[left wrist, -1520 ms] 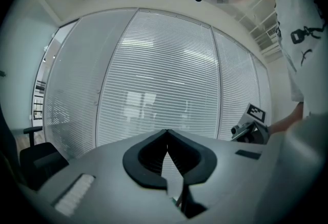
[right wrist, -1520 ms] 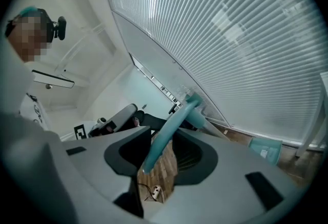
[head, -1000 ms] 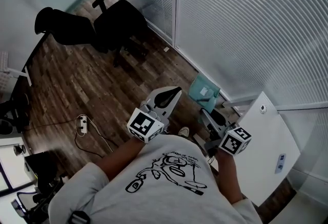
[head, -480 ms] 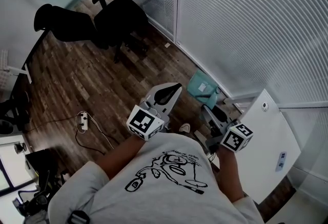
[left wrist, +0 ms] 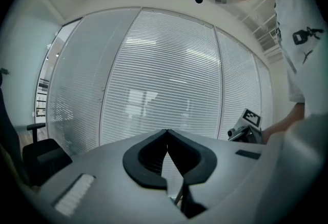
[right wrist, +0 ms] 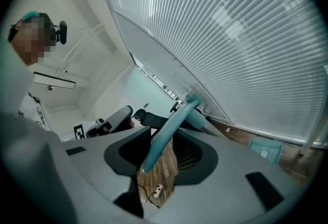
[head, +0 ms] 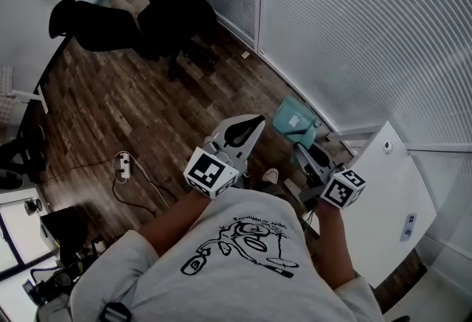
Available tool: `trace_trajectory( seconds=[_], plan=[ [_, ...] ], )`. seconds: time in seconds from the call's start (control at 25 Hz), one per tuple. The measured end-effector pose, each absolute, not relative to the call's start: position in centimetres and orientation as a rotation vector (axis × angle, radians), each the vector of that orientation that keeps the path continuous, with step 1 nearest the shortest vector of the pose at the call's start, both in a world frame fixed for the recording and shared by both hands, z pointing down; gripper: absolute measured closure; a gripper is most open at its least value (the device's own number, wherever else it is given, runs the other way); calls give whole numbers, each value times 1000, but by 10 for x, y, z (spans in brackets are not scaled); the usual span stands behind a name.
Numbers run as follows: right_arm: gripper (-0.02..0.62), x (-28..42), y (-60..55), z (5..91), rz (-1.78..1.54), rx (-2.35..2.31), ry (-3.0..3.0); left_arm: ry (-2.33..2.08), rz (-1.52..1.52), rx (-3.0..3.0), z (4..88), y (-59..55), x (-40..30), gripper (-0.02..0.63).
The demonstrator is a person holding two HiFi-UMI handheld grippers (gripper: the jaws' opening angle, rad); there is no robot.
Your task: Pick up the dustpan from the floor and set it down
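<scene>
**STATUS: DUSTPAN HANDLE IN RIGHT GRIP**

1. Right side. My right gripper [right wrist: 163, 135] has its jaws part-way closed on the dustpan's teal handle [right wrist: 171, 123]. The handle runs up and away between them at a slant.
2. Dustpan location. The teal pan [head: 293, 120] sits low in front of my right gripper, near the foot of the blinds [head: 369, 33] and over the wooden floor [head: 133, 107]. I cannot tell whether it touches the floor.
3. Left side. My left gripper [left wrist: 167, 133] is empty, with its jaw tips meeting. I hold it out level beside the right gripper, well apart from the dustpan.
</scene>
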State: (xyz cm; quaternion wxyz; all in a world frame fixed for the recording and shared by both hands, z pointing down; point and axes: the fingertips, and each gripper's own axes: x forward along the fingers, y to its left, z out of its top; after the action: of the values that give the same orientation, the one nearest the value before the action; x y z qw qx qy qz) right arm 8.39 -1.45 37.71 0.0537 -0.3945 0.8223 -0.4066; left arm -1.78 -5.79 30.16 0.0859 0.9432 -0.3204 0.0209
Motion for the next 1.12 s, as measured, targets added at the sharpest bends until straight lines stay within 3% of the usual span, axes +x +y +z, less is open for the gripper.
trace_trajectory(
  seconds=[1.12],
  plan=[
    [474,70,-15,441,-1303,-1188,2474,-899,79,2772,331,-46,-6,604]
  ],
)
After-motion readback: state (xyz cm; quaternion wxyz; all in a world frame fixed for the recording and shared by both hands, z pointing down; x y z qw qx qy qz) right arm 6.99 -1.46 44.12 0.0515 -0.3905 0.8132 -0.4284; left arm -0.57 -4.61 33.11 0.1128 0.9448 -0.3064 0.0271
